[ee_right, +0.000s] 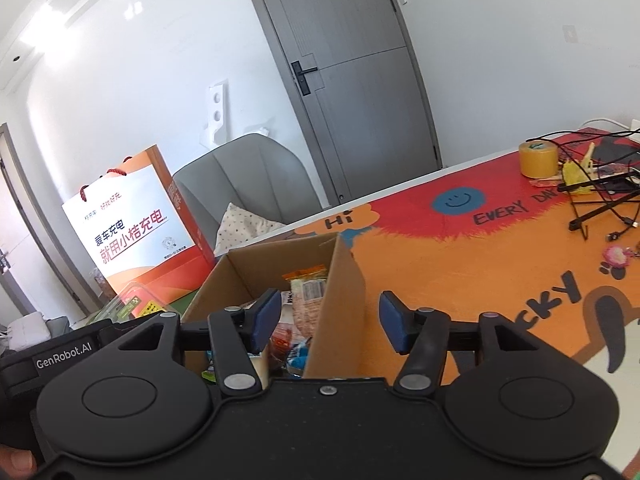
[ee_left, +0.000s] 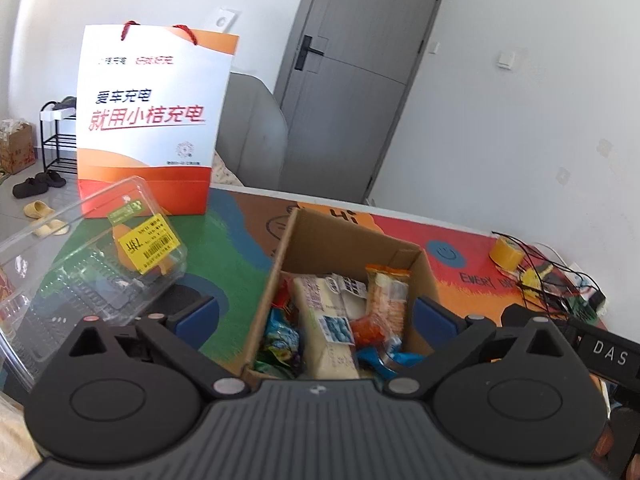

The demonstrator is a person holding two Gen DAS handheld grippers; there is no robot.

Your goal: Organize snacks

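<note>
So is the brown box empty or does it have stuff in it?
It has stuff in it. The cardboard box is open on top, with several snack packets piled inside, though the pile stops short of the rim.

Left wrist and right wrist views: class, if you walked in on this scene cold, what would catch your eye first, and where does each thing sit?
An open cardboard box crammed with snack packets sits mid-table, right ahead of both grippers. Behind it to the left an orange-and-white paper bag stands upright, with a clear plastic clamshell container in front of it. The loud tablecloth carries a roll of yellow tape and tangled cables at far right.
</note>
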